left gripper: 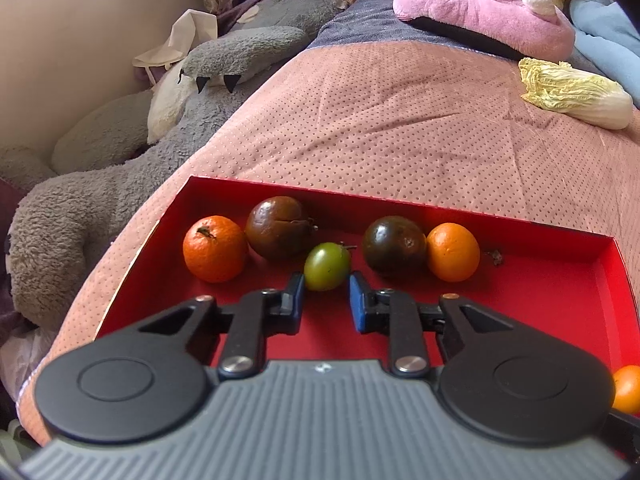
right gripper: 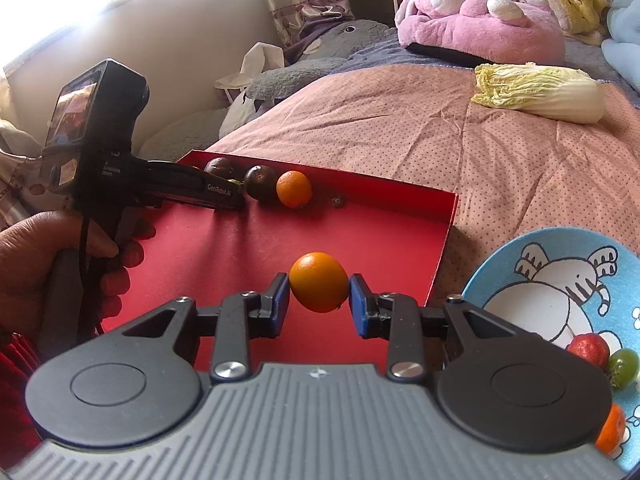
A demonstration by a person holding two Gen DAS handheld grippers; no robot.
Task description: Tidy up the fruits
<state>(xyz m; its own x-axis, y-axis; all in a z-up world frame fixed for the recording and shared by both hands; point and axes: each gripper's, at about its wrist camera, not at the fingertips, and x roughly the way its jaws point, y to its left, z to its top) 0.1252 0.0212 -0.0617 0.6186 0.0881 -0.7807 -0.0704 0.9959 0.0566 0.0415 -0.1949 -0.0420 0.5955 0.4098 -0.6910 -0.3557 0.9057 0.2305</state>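
Near far wall of red tray (left gripper: 560, 280), small smooth oval green fruit (left gripper: 327, 266) sitting just ahead of left gripper (left gripper: 325, 294), blue pads apart, flanking it, not pressing. Glossy dark round fruits and dimpled oranges lining same wall. Right gripper (right gripper: 319, 298) clamping smooth orange (right gripper: 319, 282) above tray's near right corner. Dotted pink quilt (left gripper: 400, 120) lying underneath.

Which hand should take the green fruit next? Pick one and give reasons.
Left. The left gripper sits open right at the green fruit in the red tray, fingers flanking it. The right gripper is shut on an orange.
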